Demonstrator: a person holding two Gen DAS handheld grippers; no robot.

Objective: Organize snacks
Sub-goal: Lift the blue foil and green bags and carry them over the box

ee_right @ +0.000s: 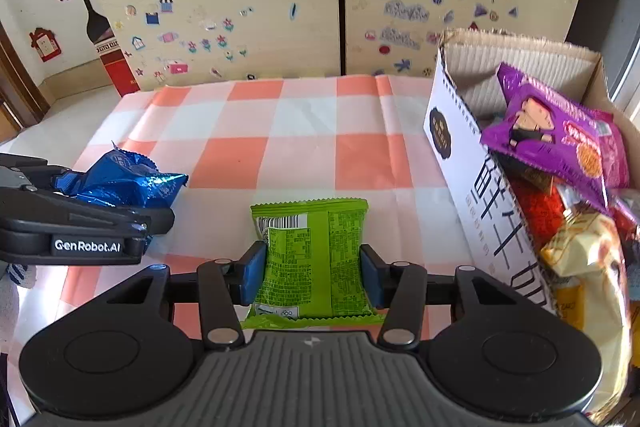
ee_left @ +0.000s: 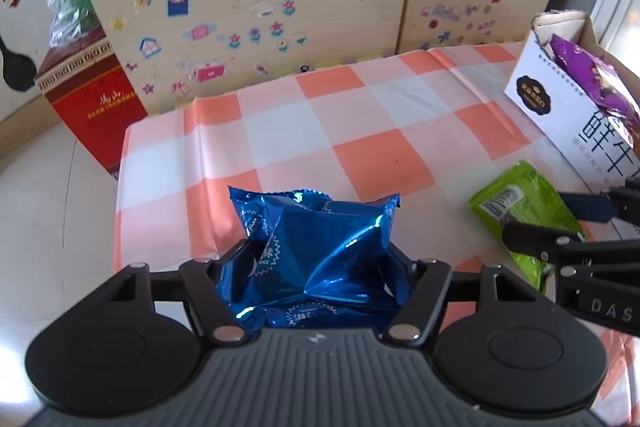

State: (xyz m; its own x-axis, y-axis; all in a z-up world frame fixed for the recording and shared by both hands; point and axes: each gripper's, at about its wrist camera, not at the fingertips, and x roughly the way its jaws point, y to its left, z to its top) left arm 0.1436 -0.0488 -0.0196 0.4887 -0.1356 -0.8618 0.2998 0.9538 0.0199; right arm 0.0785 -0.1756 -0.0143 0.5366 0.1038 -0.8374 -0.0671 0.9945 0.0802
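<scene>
The box [ee_right: 452, 131] stands far right on the bench [ee_right: 304, 131]; the right tongs [ee_right: 312, 275], gripping the green packet [ee_right: 312, 259], are nearer than the left tongs [ee_left: 320, 267], which grip the blue packet [ee_left: 320, 243].

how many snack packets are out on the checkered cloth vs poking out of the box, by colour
On the cloth:
blue foil packet: 1
green packet: 1
In the cardboard box:
purple packet: 1
cream-yellow packet: 1
red packet: 1
Total: 5 visible; more may be hidden.
</scene>
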